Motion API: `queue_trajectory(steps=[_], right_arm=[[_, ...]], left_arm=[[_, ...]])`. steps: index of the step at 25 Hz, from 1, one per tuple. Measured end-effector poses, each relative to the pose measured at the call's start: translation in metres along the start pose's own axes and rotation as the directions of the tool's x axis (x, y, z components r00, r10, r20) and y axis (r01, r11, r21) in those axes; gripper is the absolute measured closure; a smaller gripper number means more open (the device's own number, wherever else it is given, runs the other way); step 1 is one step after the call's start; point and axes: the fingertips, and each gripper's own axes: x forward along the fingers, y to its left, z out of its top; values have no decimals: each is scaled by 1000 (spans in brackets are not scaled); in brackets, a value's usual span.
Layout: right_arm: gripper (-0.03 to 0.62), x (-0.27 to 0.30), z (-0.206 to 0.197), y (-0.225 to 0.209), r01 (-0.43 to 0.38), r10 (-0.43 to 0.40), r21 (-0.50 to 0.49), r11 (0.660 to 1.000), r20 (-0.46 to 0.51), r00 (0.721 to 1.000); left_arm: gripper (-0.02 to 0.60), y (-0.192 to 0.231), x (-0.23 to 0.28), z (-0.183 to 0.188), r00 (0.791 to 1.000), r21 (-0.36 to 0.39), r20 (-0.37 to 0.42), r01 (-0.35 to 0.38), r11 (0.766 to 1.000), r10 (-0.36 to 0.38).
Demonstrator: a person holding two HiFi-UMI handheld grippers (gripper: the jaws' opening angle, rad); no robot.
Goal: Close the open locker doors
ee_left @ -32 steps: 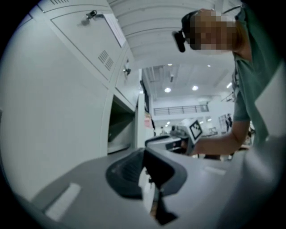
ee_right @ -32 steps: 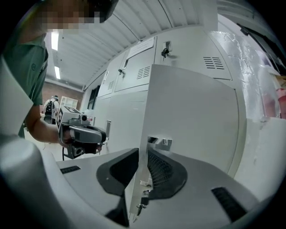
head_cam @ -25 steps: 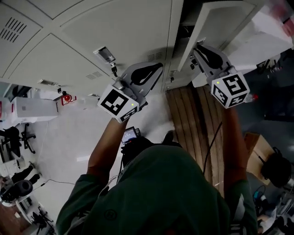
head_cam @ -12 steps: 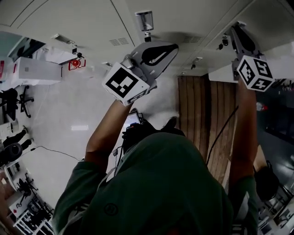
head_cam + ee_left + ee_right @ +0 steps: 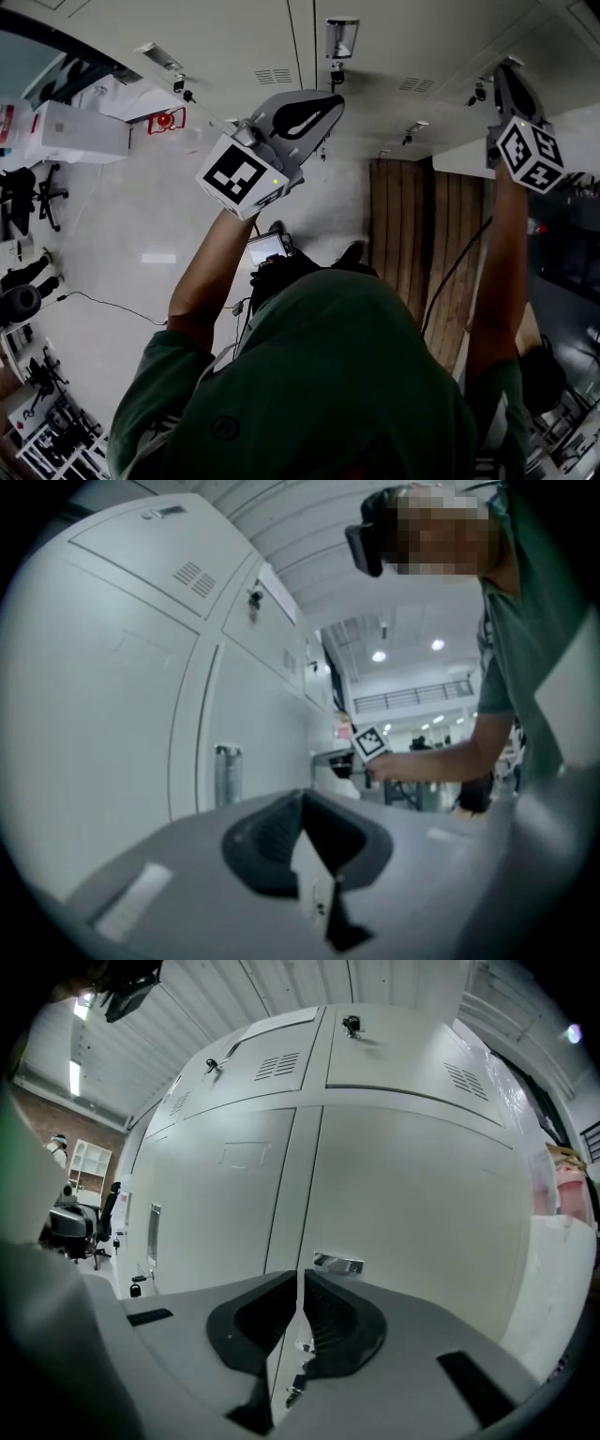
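White locker doors (image 5: 234,37) fill the top of the head view, all lying flush. My right gripper (image 5: 509,70) is shut and empty, its tips against or very near a door face (image 5: 441,42) at the upper right. Through the right gripper view, its jaws (image 5: 300,1283) point at the seam between two flush doors (image 5: 412,1194), just below a metal handle (image 5: 337,1264). My left gripper (image 5: 314,105) is shut and empty, held up close to the lockers beside another handle (image 5: 342,37). In the left gripper view, the shut jaws (image 5: 302,803) run along the locker row (image 5: 122,667).
Keys hang in the upper locks (image 5: 352,1026). A red tag (image 5: 167,119) and a white box (image 5: 80,131) are at the left by the lockers. A wooden floor strip (image 5: 422,216) lies below the right lockers. A small screen device (image 5: 265,251) hangs at the person's waist.
The open door at the upper right has swung shut with my right gripper against it. Both grippers rose higher along the lockers, and the head view turned left.
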Motion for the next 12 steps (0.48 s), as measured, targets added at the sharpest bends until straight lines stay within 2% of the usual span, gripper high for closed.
queue_trajectory(steps=[6,12], right_arm=[[572,-30,23,42,-11,11,5,1000,40,999],[588,-70,60,128,-161,154,61,985,106,982]], left_arm=[[580,8,-40,1,1000,9,4,13,1000,-13],[581,16,-84,5,999,18,16,46,999,-46]])
